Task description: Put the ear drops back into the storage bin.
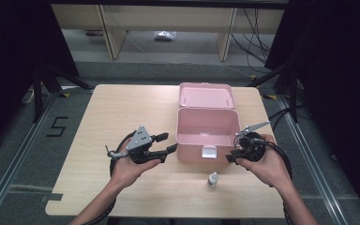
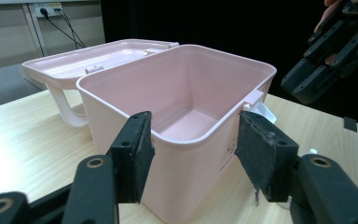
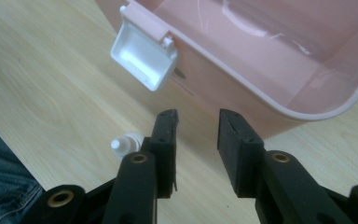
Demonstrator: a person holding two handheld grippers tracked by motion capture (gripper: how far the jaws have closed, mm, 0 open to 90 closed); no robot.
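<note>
Your right claw (image 3: 196, 140) hangs open and empty, the bottle (image 3: 127, 143) just left of it. Your left claw (image 2: 193, 149) gapes before the box (image 2: 182, 93). Swing carelessly and a jaw tips the bottle.

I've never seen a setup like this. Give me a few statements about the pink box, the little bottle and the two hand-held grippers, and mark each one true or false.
1. The pink box has its lid open. True.
2. The small white bottle lies inside the box. False: it stands on the table, in front of the box.
3. The left gripper holds nothing. True.
4. The right gripper is clamped on the white latch. False: its jaws stand open, empty.
5. The box interior is empty. True.
</note>
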